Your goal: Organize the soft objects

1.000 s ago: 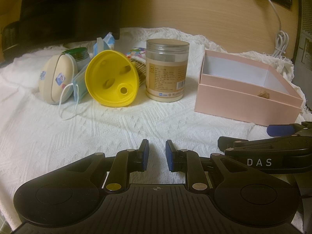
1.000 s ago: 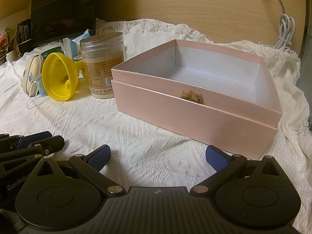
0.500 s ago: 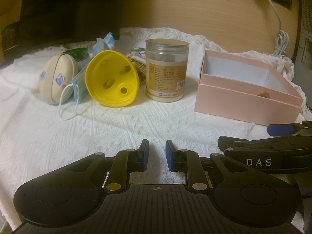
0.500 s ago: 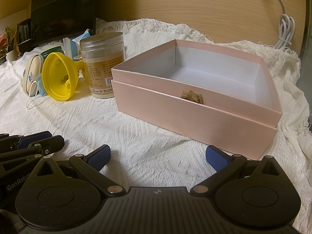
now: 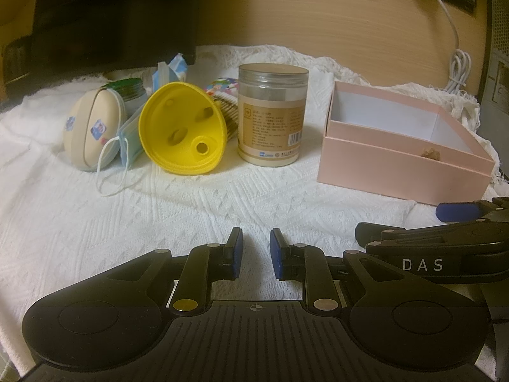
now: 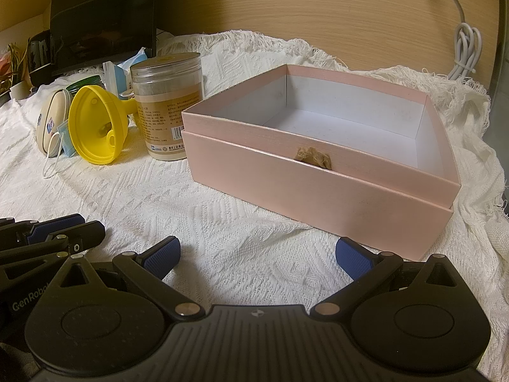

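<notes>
White letters "DAS" stand on the right gripper (image 5: 458,211), seen beside the left gripper (image 5: 256,252). "GenRobo", cut off, stands on the left gripper's side. Ahead, the jar (image 6: 167,108) carries a printed label and barcode, too small to read.

Light: I see dim, warm yellow indoor light | Shadows: soft ones under the yellow plastic funnel (image 5: 184,129) and beside the pink cardboard box (image 6: 321,172) on the white knitted cloth (image 5: 95,216) | Focus: sharp at centre, no motion blur | Distortion: strong fisheye bending at edges, corners dark | Glare: faint sheen on the clear plastic jar (image 5: 273,114).
</notes>
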The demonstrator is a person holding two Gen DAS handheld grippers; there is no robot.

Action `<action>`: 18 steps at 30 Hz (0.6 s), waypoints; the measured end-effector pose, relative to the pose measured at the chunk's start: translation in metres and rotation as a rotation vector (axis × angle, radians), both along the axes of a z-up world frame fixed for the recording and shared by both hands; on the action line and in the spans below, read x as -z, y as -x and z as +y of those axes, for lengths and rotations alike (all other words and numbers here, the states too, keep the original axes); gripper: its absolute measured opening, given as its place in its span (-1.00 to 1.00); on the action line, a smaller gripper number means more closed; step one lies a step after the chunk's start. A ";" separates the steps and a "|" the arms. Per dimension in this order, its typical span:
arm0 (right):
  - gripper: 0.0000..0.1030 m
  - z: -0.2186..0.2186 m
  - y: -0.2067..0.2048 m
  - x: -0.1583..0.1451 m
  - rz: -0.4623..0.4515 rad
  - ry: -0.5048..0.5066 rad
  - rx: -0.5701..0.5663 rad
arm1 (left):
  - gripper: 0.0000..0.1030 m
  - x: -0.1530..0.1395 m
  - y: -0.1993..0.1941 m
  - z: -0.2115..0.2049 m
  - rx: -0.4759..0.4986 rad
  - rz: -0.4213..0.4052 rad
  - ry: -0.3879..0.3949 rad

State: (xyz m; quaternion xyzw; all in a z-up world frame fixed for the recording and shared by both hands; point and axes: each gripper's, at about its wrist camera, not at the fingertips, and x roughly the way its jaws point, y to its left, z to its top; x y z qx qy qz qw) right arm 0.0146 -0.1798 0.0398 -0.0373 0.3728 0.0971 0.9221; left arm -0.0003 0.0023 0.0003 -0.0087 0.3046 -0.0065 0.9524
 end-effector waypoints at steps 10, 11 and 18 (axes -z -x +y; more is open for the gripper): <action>1.00 0.000 0.000 0.000 0.000 0.000 0.000 | -0.57 0.000 0.000 0.001 -0.001 -0.001 0.001; 1.00 0.000 0.000 0.000 0.000 0.000 0.000 | -0.57 0.000 0.000 0.000 -0.001 -0.001 0.002; 1.00 0.000 -0.001 0.002 0.000 0.000 0.000 | -0.57 0.000 0.000 0.001 -0.001 -0.002 0.007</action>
